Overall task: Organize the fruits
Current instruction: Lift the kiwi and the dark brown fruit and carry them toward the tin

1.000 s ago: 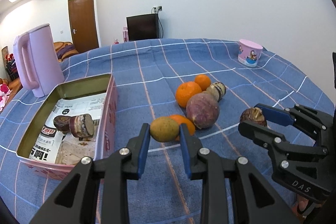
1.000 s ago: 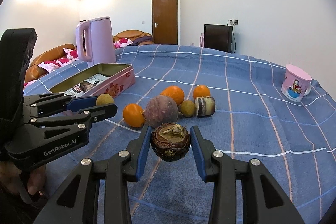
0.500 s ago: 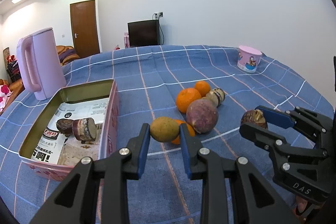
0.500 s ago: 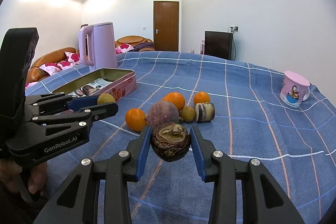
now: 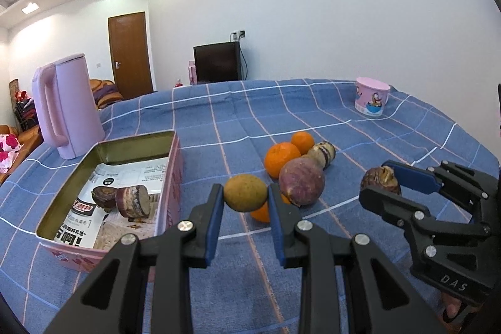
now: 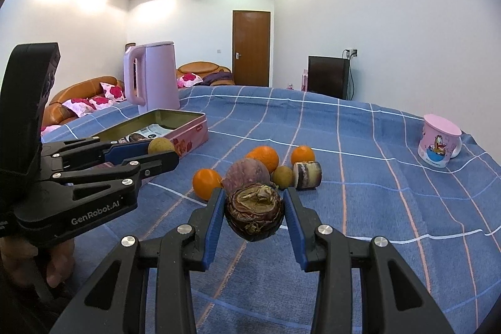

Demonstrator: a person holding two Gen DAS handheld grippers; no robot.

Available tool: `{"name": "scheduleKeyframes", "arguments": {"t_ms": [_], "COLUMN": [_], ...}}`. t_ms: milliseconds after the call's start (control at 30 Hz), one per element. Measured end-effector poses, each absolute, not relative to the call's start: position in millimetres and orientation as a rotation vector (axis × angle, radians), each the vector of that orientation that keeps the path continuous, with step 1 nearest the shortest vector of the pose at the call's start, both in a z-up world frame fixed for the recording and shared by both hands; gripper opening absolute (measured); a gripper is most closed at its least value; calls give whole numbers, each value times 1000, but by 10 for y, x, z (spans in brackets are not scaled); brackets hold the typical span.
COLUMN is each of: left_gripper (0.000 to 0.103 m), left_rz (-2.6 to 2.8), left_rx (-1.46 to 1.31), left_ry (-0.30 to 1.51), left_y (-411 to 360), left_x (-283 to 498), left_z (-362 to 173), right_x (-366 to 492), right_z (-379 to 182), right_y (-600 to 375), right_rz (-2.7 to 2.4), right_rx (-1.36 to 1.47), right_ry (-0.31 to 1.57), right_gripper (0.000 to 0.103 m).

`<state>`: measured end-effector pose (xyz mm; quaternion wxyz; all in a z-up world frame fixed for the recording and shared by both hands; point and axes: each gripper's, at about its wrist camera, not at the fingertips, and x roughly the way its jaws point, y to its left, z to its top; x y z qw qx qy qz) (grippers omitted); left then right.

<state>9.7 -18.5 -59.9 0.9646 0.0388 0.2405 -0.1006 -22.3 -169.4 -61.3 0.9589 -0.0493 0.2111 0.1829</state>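
Observation:
My left gripper [image 5: 245, 193] is shut on a small greenish-brown round fruit [image 5: 245, 192], held above the blue cloth just right of the pink tin box [image 5: 170, 158]. My right gripper [image 6: 254, 213] is shut on a dark wrinkled purple fruit [image 6: 254, 214]. On the cloth ahead lies a cluster: a purple round fruit [image 5: 301, 180], three oranges [image 5: 281, 159], a small brown fruit [image 6: 282, 176] and a cut brown-white piece [image 6: 307, 174]. Two dark cut pieces [image 5: 131, 202] lie in the tin on printed paper.
A pink kettle [image 5: 67, 111] stands behind the tin at the left. A pink cartoon mug [image 5: 371, 96] sits at the far right of the table [image 5: 219, 115]. Sofas, a door and a dark television stand beyond the table.
Both grippers have tilted upward a little, so the table sits lower in both views. Each keeps its fruit; the fruit on the cloth has not moved.

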Motion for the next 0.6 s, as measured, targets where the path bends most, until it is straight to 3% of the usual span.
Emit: {"name": "scheduleKeyframes", "arguments": {"t_ms": [600], "left_gripper": [30], "left_rz": [-191], "left_rx": [79], "left_ry": [433], "left_y": [-168], "left_x": [18], "left_z": [-567], "right_x": [-300], "right_z": [-598], "right_y": [-1704], "right_rz": [390], "right_rx": [-97], "right_ry": [384], "right_gripper": [40]}}
